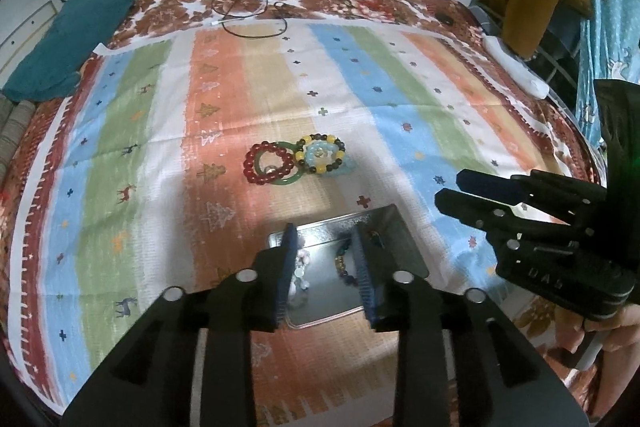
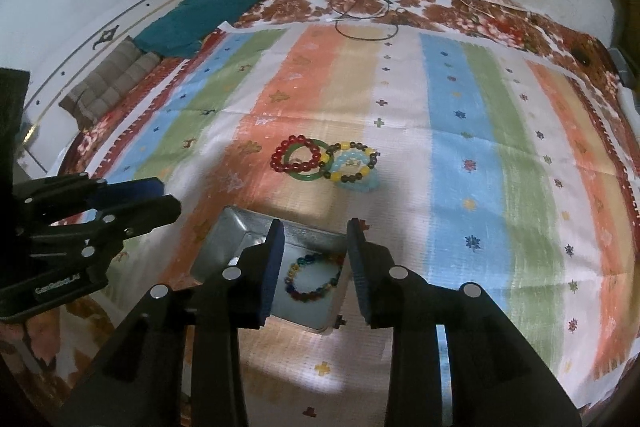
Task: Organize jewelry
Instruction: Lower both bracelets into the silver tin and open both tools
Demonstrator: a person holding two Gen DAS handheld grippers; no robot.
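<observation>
2 hand-held grippers, left [image 1: 325, 269] and right [image 2: 314, 269], side by side, jaws apart

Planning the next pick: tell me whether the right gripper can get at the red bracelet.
Probably yes. The right gripper is open and empty over the tin; the red bracelet lies ahead on bare cloth, though it overlaps the green bangle.

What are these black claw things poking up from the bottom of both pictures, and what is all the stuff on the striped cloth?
They are hand-held two-finger grippers, one per hand, each carrying its own wide-angle camera looking along its fingers. One picture comes from the left gripper, the other from the right gripper; each also catches its partner at the side. Both are open and hold nothing. Below them sits a shallow metal tin containing a multicoloured bead bracelet. Farther off, on the striped cloth, lie a red bead bracelet, a green bangle, a yellow-and-dark bead bracelet and a pale blue bracelet, overlapping.
</observation>
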